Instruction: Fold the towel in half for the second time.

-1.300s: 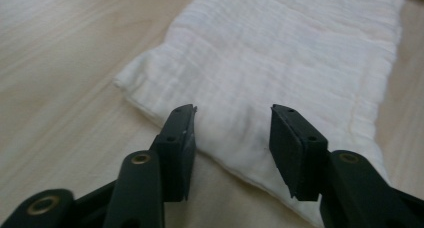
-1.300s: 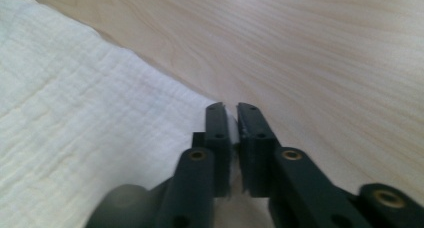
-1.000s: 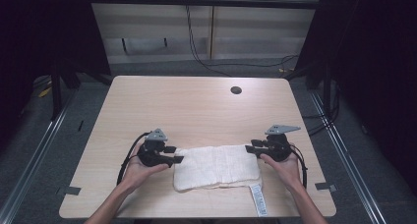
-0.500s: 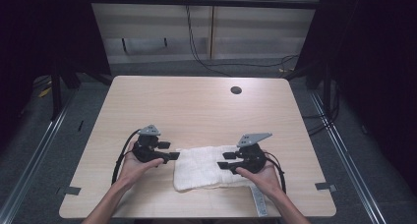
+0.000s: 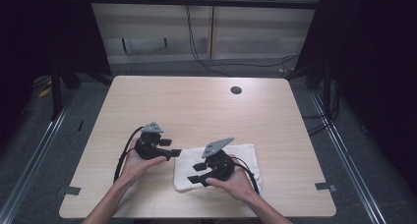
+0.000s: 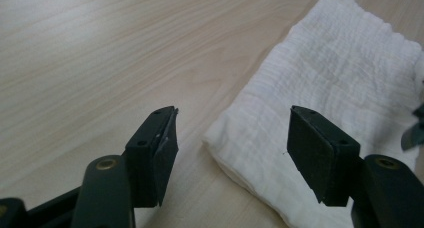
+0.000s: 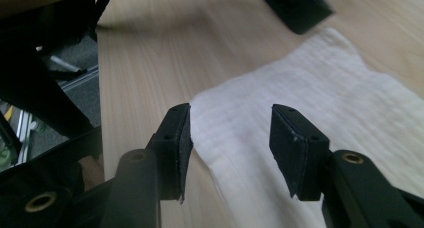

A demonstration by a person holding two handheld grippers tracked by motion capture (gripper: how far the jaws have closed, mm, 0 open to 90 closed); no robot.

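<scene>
left gripper: mine's spread wide, just been opening, nothing pinched, hovering at the towel's left edge
right gripper: jaws apart too, just been opening, empty, sitting over the towel
towel: folded white cloth, flat near the front edge of the table
room: loads of bare wood behind and left
hands: both low, knuckles up, grippers pointing toward each other

The white towel is showing a soft, crinkled woven cloth, matt and finely ribbed. The table is looking like pale wood-grain laminate, smooth with a faint sheen. The left gripper is presenting matt black plastic with brass-coloured screw inserts.
</scene>
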